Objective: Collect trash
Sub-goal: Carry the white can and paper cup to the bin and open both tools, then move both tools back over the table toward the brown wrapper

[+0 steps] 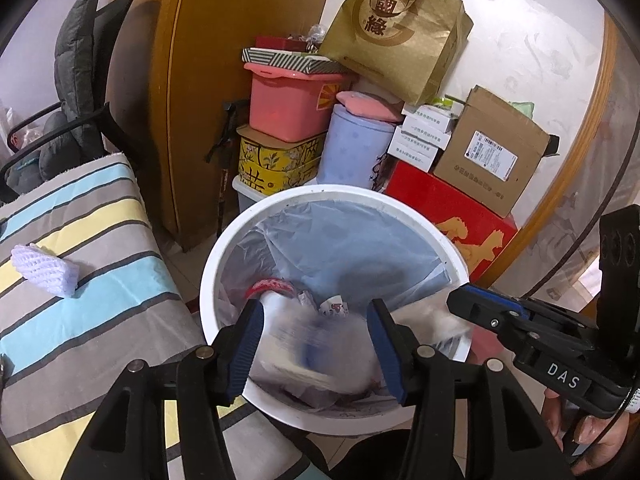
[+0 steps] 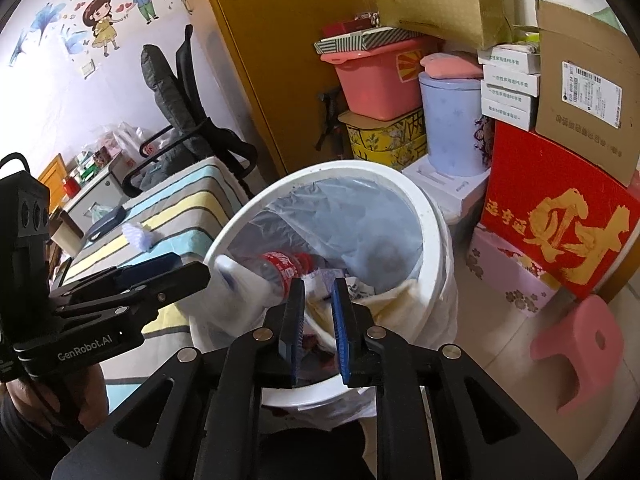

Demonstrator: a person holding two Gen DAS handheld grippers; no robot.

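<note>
A white trash bin (image 1: 224,264) with a blue liner stands beside the bed, and both grippers hover over its mouth. My left gripper (image 1: 316,340) is open. A white piece of trash (image 1: 312,344) shows between its fingers as a blur, free of the pads. My right gripper (image 2: 318,312) has its jaws a narrow gap apart, with nothing pressed between the pads. A tan and white scrap (image 2: 394,300) lies just beyond it in the bin. A plastic bottle with a red label (image 2: 284,268) lies in the bin (image 2: 436,240). A white foam net (image 1: 44,270) rests on the striped bed.
The striped bedcover (image 1: 100,216) borders the bin on the left. Behind the bin are stacked boxes, a pink tub (image 1: 288,104), a lavender bucket (image 1: 352,148) and a red box (image 2: 560,216). A pink stool (image 2: 580,352) stands on the floor at right, and an office chair (image 2: 180,92) behind the bed.
</note>
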